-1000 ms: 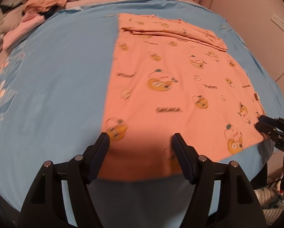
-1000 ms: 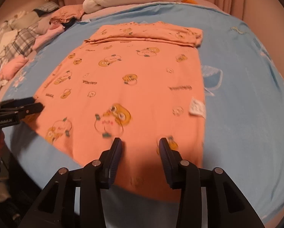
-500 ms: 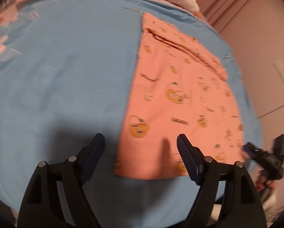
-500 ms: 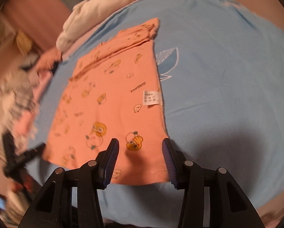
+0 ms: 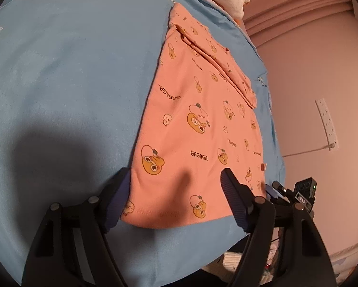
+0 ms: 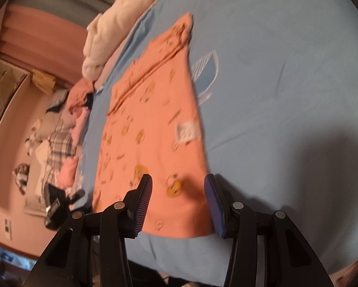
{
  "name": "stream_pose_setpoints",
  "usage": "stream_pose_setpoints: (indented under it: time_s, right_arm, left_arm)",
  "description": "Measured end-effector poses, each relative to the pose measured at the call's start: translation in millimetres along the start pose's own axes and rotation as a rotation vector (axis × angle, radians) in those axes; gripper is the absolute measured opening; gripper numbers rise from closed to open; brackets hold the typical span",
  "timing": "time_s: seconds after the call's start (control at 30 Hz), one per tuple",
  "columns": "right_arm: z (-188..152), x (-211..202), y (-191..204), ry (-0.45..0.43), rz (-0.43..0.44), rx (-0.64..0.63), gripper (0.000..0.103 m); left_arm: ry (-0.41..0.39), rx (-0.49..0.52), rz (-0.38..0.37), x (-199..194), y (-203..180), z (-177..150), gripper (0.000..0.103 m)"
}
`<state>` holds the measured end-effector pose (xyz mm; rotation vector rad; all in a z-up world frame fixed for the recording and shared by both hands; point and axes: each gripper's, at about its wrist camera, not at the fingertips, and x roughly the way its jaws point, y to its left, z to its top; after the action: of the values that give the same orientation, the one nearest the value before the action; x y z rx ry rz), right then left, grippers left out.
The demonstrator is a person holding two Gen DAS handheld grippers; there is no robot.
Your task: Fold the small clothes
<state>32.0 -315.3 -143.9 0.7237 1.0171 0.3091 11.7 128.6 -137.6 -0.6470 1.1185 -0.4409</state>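
An orange garment [image 5: 198, 129] printed with cartoon animals and the word GAGAGA lies flat on a blue bedsheet [image 5: 66, 76], its far end folded over into a thicker band. The left claw [image 5: 176, 189] hangs over the garment's near hem with its jaws spread wide; they have just been opening, and no cloth is pinched between them. The right claw [image 5: 274, 190] shows at the hem's other corner. A white power strip [image 5: 327, 124] hangs on the pink wall.
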Motion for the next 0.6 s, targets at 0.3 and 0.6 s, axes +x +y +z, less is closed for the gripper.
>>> stream_pose_setpoints:
  time_s: [0.3,0.6]
  right_arm:
    - [-1.4,18.0,-12.8,0.072,0.115,0.014,0.047]
    - [14.5,34.8,-3.4,0.079,0.136,-0.002,0.047]
  left_arm:
    - [0.022,0.016,-0.03,4.5,0.8,3.1,0.075]
    - [0.021,-0.002,-0.07,15.2,0.1,12.6,0.074]
